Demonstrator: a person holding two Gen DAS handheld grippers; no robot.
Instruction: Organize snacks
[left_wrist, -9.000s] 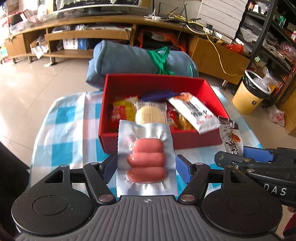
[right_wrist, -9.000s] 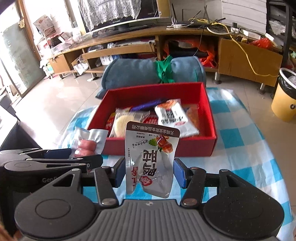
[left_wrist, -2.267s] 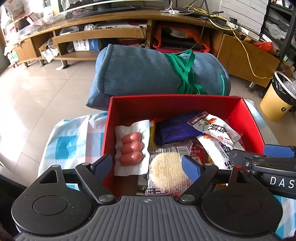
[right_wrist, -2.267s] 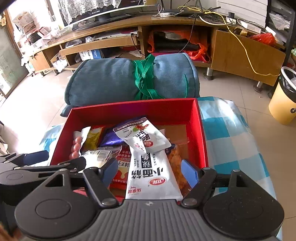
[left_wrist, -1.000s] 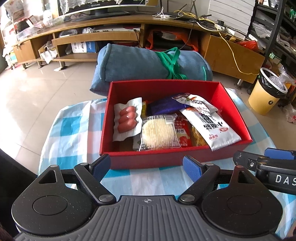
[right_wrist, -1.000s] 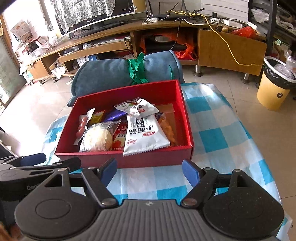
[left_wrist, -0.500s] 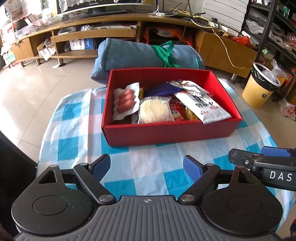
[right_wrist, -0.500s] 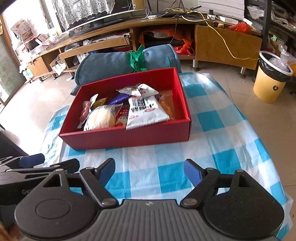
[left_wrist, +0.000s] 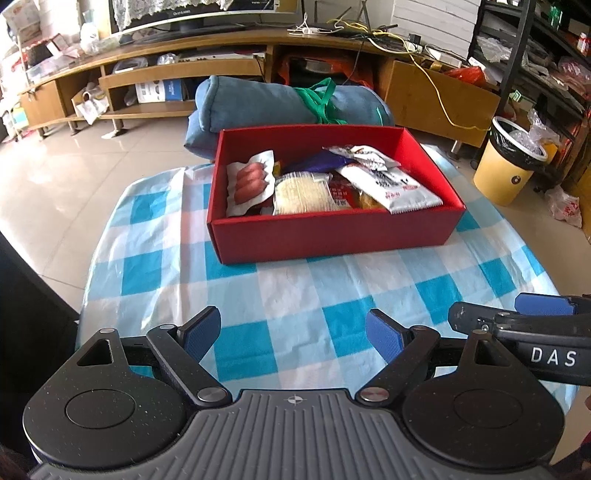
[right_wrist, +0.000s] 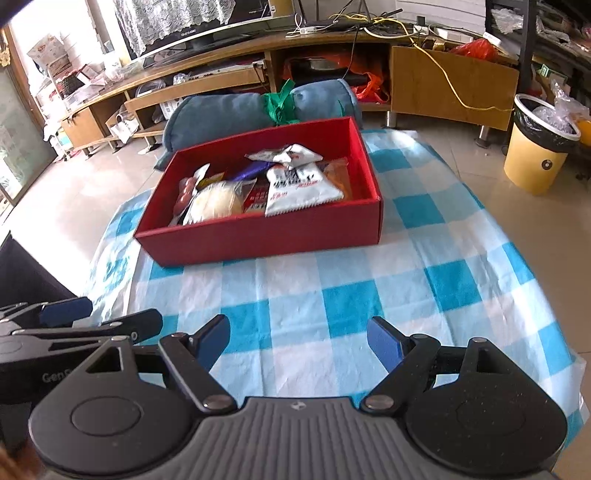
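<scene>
Both grippers hang empty above the near part of the bench, well apart from the red box (left_wrist: 334, 236) that holds the snacks. The left gripper (left_wrist: 291, 332) has its blue-padded fingers (left_wrist: 201, 332) spread wide with only the blue-and-white checked cloth (left_wrist: 295, 295) showing between them. The right gripper (right_wrist: 299, 338) is likewise wide, its jaws having just been opening a little further, and nothing lies between them.

Inside the box the snacks lie packed together: a vacuum pack of sausages (left_wrist: 251, 181) at the left end, a clear-wrapped round cake (left_wrist: 303, 192) beside it, a white noodle packet (left_wrist: 391, 186) leaning toward the right, a small white pouch (left_wrist: 360, 155) behind it, and a purple wrapper (left_wrist: 314, 162) between. No loose packet is visible on the cloth in either view.

Judging from this, the packing step looks finished or nearly so, and the hands appear to be in a retreat or rest position. The next move, if any, would call for spotting a snack outside these views, or straightening the tilted noodle packet so the contents lie flat. Behind the box a rolled blue blanket (left_wrist: 258, 107) sits at the far edge.
</scene>
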